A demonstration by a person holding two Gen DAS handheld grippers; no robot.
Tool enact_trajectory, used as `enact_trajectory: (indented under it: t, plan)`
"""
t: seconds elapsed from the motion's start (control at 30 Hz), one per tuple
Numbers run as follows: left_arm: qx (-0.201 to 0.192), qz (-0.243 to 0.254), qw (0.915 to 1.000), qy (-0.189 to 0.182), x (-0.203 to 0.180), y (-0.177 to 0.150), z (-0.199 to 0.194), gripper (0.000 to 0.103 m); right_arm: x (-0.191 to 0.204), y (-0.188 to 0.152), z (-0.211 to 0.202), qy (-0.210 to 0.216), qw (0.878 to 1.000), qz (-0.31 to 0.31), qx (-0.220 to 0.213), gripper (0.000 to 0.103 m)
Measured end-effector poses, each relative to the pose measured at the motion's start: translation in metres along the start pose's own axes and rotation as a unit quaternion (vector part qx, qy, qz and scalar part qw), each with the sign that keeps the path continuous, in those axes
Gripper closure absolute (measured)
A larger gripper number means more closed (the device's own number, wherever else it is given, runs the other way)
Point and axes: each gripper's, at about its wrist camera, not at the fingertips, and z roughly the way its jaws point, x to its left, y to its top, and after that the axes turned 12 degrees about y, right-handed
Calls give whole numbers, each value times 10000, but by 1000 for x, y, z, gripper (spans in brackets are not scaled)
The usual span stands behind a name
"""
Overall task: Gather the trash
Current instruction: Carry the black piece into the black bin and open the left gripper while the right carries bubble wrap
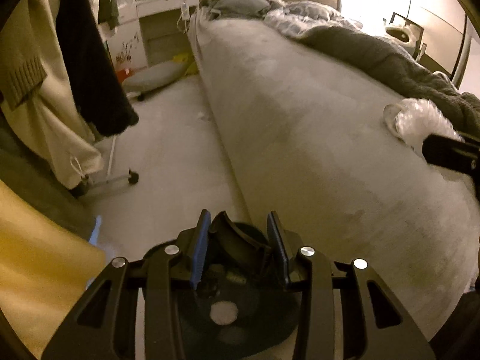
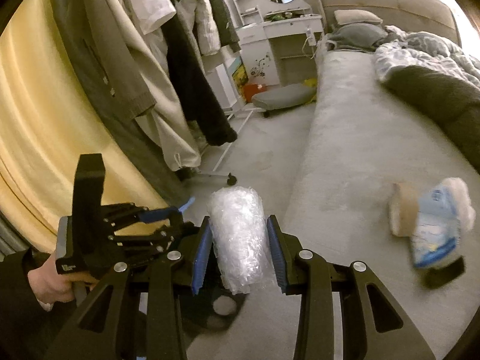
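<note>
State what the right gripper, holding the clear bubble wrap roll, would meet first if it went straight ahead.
Probably the pale floor beside the grey bed. The right gripper, shut on the clear bubble wrap roll, points along that gap, near the clothes rack's black caster wheel; depth is unclear.

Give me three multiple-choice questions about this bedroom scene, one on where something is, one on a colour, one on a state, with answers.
1. Where does the tape roll lie?
A. on the bed
B. on the floor
C. on the dresser

2. What colour are the pads on the right gripper fingers?
A. red
B. blue
C. green

3. What is the right gripper doing?
A. hanging open and empty
B. gripping a hanging coat
C. gripping a bubble wrap roll

Answers: 1 A, it rests on the bed surface beside a tissue pack. 2 B, both pads show blue. 3 C, the roll sits between both fingers.
</note>
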Motion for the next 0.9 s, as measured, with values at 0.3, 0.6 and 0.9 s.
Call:
enact_trajectory:
  t: [0.3,0.6,0.9]
  plan:
    - [658,-87,9977,-104,23,-25,28,61,22,9,59,168,9989,-102,417,66]
    - [1319,-92,9912,-99,51,-50,52,61,40,12,110,289,9961,-193,811,66]
    - [1833,-41,9827,-263,68,-70,68,50,44,8,144,292,9931,-230,1111,66]
